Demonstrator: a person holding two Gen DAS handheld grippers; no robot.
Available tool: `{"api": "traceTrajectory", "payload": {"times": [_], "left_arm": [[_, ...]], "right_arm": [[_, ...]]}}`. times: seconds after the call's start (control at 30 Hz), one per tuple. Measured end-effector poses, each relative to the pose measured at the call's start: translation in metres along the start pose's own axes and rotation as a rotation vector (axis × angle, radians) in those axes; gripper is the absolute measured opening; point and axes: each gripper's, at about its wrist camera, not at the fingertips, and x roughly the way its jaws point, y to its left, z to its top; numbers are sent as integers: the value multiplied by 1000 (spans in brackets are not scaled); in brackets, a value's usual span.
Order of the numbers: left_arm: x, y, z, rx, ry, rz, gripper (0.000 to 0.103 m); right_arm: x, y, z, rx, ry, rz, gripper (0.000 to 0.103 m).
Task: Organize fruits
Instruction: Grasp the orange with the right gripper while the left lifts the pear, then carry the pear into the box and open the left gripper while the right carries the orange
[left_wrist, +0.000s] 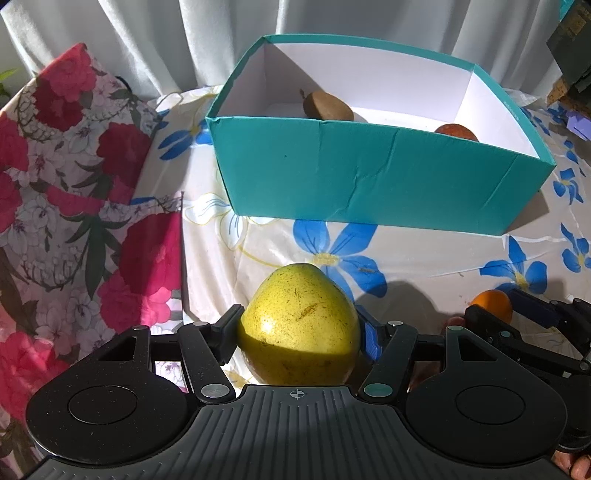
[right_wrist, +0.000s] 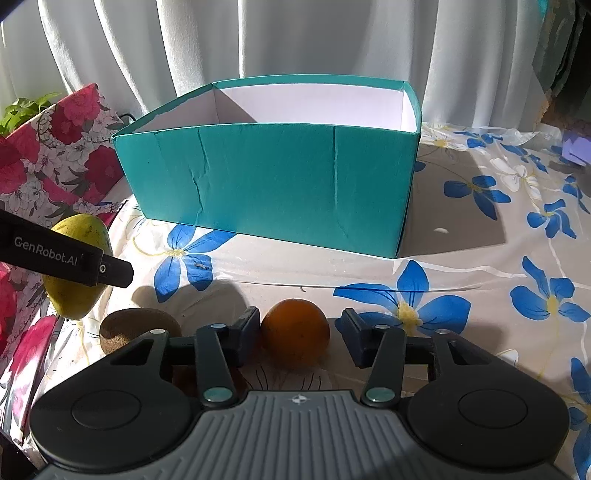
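Note:
My left gripper (left_wrist: 301, 332) is shut on a large yellow-green mango (left_wrist: 299, 314), with a pad against each side. Behind it stands a teal box (left_wrist: 369, 173) holding a brown fruit (left_wrist: 327, 107) and a reddish fruit (left_wrist: 456, 133). In the right wrist view an orange (right_wrist: 295, 332) sits on the tablecloth between the fingers of my right gripper (right_wrist: 300, 325). The left pad touches it and a small gap shows at the right pad. A brown kiwi-like fruit (right_wrist: 136, 326) lies just left of that gripper. The mango (right_wrist: 77, 266) shows there too, at the far left.
A pink floral cloth (left_wrist: 74, 184) covers something raised along the table's left side. White curtains (right_wrist: 295, 37) hang behind the box. The tablecloth (right_wrist: 461, 229) has blue flowers. A purple object (right_wrist: 576, 147) sits at the far right and green leaves (right_wrist: 22, 110) at the far left.

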Motion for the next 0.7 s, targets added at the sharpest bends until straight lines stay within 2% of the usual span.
{"api": "traceTrajectory", "payload": {"times": [0.2,0.4,0.7], "left_arm": [[-2,-2,1,5,1,2,68],[-7,-4,3,10,-9,9,68],[-21,-9,8,22,-44,11,68]], "right_arm": [[3,-6,3,41,17,33,41],[-2,-8,2,50,9,4,39],[-51,-14,18,46,-145,-47,39]]}}
